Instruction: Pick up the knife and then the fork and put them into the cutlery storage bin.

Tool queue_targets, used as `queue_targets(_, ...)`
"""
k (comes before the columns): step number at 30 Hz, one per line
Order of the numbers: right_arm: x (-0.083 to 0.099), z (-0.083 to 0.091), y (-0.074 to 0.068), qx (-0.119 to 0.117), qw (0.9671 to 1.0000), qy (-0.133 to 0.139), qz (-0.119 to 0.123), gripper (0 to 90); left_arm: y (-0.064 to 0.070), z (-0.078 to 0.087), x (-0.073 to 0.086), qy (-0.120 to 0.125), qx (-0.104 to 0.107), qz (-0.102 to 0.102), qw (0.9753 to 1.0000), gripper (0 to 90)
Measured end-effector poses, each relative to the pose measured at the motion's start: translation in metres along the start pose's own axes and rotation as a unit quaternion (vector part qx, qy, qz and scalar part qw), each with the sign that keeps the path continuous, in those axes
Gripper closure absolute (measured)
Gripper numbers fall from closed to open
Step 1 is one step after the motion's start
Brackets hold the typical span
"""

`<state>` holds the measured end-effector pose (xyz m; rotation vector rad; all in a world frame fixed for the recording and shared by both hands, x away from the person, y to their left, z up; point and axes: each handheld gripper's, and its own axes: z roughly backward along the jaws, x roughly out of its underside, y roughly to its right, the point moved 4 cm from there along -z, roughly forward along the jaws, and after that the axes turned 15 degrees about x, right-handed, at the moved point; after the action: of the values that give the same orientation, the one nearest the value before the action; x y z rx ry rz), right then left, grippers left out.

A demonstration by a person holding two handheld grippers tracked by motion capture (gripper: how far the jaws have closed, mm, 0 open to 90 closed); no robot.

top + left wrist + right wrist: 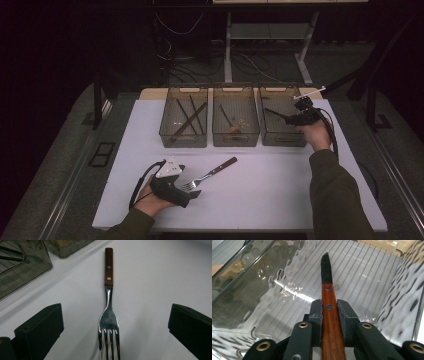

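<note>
The right gripper (329, 312) — arm stretched forward over the right-hand bin (283, 136) — clamps a wood-handled knife (327, 285); the left gripper (192, 189) rests low on the table (280, 190), jaws spread wide around the fork (109, 317) — not touching it.

High view: fixed above near edge of table (260, 200), looks fwd & down. Left gripper view: low, close over fork (109, 315), also in high view. Right gripper view: close, pointing into right bin (367, 272) along knife (329, 315), both shared w/ high view
</note>
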<state>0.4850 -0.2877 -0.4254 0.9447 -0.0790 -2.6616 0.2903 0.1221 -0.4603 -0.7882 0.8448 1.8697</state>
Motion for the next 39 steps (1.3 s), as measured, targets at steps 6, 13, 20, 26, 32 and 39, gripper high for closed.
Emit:
queue_targets(6, 0.001, -0.001, 0.000, 0.004, 1.0000, -0.002, 0.007, 74.2, 0.000, 0.000, 0.000, -0.002, 0.002, -0.001, 1.0000, 0.0)
queue_targets(13, 0.001, -0.001, 0.003, 0.008, 1.0000, 0.000, 0.002, 64.1, 0.001, -0.001, 0.000, -0.002, 0.003, -0.002, 1.0000, 0.0)
queue_targets(20, 0.001, 0.009, 0.007, -0.010, 0.9995, 0.025, -0.014, 50.9, 0.000, -0.001, 0.000, -0.002, 0.002, -0.001, 1.0000, 0.0)
queue_targets(26, 0.001, 0.029, 0.005, -0.034, 0.9976, 0.060, -0.013, 37.3, 0.000, 0.000, 0.000, -0.001, 0.004, -0.001, 1.0000, 0.0)
queue_targets(32, 0.008, 0.052, -0.004, -0.048, 0.9947, 0.091, 0.005, 27.9, 0.000, 0.000, 0.000, -0.001, 0.003, 0.002, 1.0000, 0.0)
queue_targets(39, 0.025, 0.074, -0.024, -0.071, 0.9901, 0.117, 0.030, 18.7, 0.000, 0.000, 0.000, 0.000, 0.004, 0.002, 1.0000, 0.0)
